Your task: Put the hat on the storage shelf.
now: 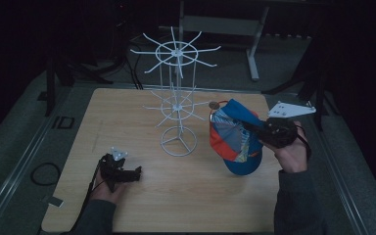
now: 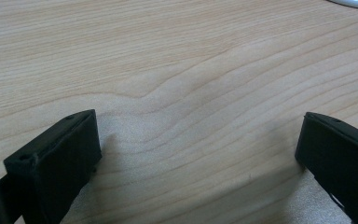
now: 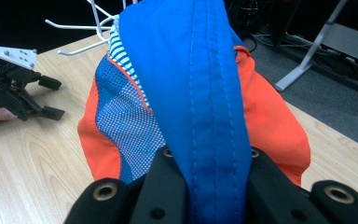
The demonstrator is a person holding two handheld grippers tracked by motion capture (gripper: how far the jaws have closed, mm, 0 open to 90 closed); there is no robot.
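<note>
We are holding a soft blue, orange and mesh-panelled fabric cap (image 1: 235,137) in the right gripper (image 1: 257,128), with the jaws clamped tight on a stitched blue fold of the cloth, which the right gripper view (image 3: 214,140) is showing squeezed between the two black jaws. The cap is hanging in the air above the right part of the light wooden table (image 1: 142,205), just beside the lower ring of arms of the white wire display rack (image 1: 177,98); we cannot tell whether it is touching one of the arms.

The left gripper (image 1: 136,172) is resting low over the table at the near left, its jaws standing wide apart with nothing between them, only bare wood grain (image 2: 196,93).

We are judging the cap to be light and floppy: the crown is sagging and folding under its own weight, so it is likely to swing and twist as we are moving it. The cloth looks neither slippery nor fragile. The stitched seam we are gripping seems a sound hold, being thicker than the mesh. For hooking it onto a wire arm, the stiffer brim or the back opening would probably be giving better control, though both are hard to make out here.
</note>
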